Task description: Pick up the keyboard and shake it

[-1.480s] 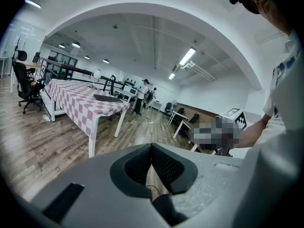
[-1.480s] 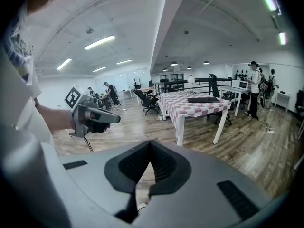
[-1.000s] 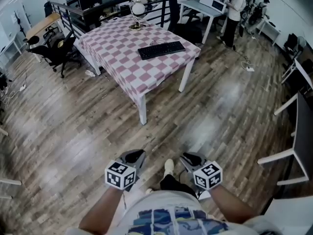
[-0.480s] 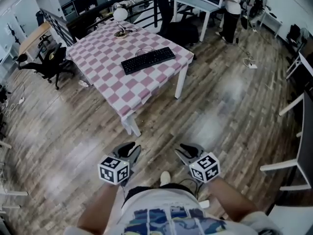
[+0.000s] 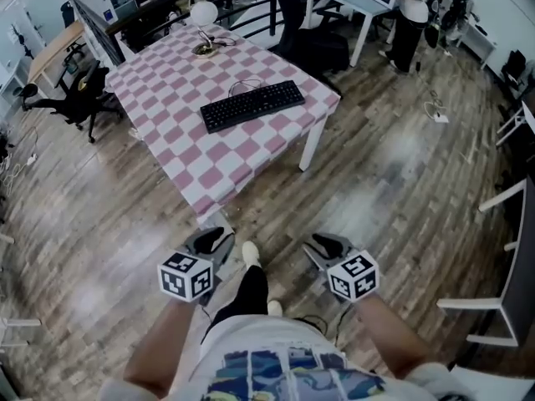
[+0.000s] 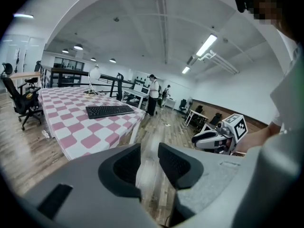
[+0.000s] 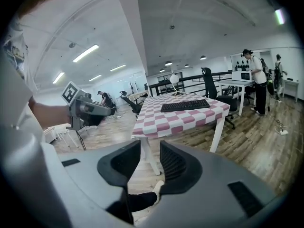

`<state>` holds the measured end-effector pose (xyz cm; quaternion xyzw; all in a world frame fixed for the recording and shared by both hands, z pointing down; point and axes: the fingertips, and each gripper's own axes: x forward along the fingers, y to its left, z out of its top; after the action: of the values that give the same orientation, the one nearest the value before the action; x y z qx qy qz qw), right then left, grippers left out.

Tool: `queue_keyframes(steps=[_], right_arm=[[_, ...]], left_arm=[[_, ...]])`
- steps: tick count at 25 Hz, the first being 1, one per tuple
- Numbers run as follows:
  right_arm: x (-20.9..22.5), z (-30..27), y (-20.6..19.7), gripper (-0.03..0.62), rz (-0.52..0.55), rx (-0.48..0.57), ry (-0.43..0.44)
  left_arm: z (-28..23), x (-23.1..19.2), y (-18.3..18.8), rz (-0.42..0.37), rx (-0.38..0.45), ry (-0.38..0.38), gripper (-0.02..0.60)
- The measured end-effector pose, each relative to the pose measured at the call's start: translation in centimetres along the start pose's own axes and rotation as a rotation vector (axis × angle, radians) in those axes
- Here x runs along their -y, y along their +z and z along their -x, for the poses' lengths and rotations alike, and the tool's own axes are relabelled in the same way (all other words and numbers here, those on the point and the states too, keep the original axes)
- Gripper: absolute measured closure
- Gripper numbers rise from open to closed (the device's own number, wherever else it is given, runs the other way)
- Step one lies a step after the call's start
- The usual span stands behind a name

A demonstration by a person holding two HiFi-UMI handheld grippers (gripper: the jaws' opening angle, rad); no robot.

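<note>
1. We are seeing the keyboard (image 5: 252,105) lying flat on the checkered desk (image 5: 159,115) in the upper middle of the head view, near the desk's right edge. A lamp (image 5: 203,15) is standing at the far end, well apart from it.
2. A black office chair (image 5: 63,98) is sitting at the upper left and a dark chair (image 5: 313,44) behind the desk. A person (image 5: 412,15) is standing at the upper right.
3. We are holding the left hand-held gripper (image 5: 207,241) and the right hand-held gripper (image 5: 323,246) low in the frame. Their jaws have just been opening and are standing apart, with nothing between them.
4. Compared with a second ago, the desk is showing larger and nearer. Its near corner leg (image 5: 219,220) is now just above the left hand-held gripper, and our shoe (image 5: 251,253) is stepping between the two.
5. Bare wooden floor (image 5: 384,182) is lying open to the desk's right.
</note>
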<state>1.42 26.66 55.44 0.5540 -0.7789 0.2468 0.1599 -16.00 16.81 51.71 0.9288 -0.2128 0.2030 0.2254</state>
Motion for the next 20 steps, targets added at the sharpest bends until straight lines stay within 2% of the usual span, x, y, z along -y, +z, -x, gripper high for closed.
queue_keyframes(steps=[12,20], right_arm=[[12.9,-10.7,9.9,0.45,0.017,-0.055,-0.095],[19.3,-18.0,14.5,0.427,-0.001,-0.085,-0.08]], left_arm=[[-11.8,-14.1,10.1,0.028,0.001,-0.011,0.463],[-16.8,-22.9,12.4,0.101,-0.03,0.048,0.44]])
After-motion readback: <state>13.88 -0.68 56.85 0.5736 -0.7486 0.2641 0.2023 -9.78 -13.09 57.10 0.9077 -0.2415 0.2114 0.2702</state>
